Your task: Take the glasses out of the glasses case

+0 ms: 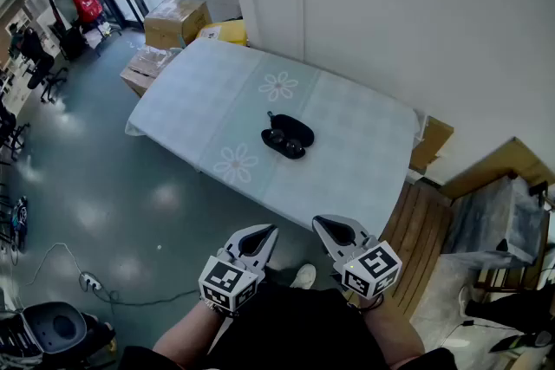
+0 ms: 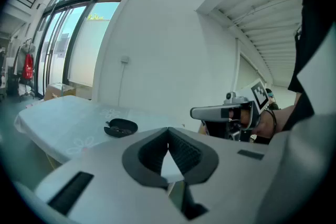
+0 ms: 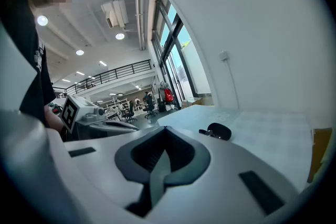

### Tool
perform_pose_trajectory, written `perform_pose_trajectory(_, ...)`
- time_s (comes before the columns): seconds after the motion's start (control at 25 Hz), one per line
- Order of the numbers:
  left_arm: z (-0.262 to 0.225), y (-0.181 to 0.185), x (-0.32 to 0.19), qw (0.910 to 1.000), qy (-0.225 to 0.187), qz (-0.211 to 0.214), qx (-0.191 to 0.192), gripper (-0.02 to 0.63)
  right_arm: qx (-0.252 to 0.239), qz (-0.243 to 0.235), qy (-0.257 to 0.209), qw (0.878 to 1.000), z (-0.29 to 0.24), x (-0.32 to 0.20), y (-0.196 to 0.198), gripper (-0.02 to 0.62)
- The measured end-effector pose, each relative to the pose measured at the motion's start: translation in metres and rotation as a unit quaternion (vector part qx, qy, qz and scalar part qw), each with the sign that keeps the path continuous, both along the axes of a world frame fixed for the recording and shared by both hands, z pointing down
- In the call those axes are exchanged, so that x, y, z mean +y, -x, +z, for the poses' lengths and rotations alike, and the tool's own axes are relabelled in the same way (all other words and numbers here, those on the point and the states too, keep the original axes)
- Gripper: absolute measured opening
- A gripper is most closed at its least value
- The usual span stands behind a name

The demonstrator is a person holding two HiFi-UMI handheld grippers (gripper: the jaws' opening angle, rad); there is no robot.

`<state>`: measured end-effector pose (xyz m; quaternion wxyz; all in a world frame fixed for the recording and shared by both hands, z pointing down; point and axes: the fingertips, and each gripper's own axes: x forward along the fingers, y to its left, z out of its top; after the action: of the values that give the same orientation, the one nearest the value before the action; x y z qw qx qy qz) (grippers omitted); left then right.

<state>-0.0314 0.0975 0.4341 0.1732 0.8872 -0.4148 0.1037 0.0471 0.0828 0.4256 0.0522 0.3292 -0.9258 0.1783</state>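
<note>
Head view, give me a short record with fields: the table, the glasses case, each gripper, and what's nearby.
table: covered with a pale cloth printed with flowers
glasses case: black, lying near the table's middle, apart from both grippers
case state: looks open with dark lenses inside, but too small to be sure
left gripper: jaws together, nothing between them, held near the person's body, short of the table
right gripper: jaws together, nothing between them, also short of the table
nearby: cardboard boxes on the floor at the table's far end
</note>
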Motion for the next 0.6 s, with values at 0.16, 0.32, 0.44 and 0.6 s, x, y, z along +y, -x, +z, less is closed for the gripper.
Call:
perform_pose_trajectory(0.16,0.0069,0.0013,0.0008,0.9999,-0.007,0.013,-0.004,0.028,0.001,-0.001,0.000,1.000,0.0006,-0.0016,0.0020,0.023)
perform_pose_trajectory(0.32,0.0088,0.0003,0.0008,0.9997,-0.010,0.021,-0.006,0.028,0.001,0.001,0.001,1.000,0.0004,-0.0030,0.0016,0.023)
perform_pose_trajectory(0.44,0.0080,0.0022,-0.0005,0.9997,-0.011,0.020,-0.007,0.028,0.000,0.001,0.000,1.000,-0.0005,-0.0037,0.0031,0.023)
perform_pose_trajectory(0.6,0.0076,0.0039,-0.0043,0.9997,-0.010,0.021,-0.008,0.028,-0.010,0.001,-0.004,1.000,-0.0039,-0.0073,0.0048,0.023)
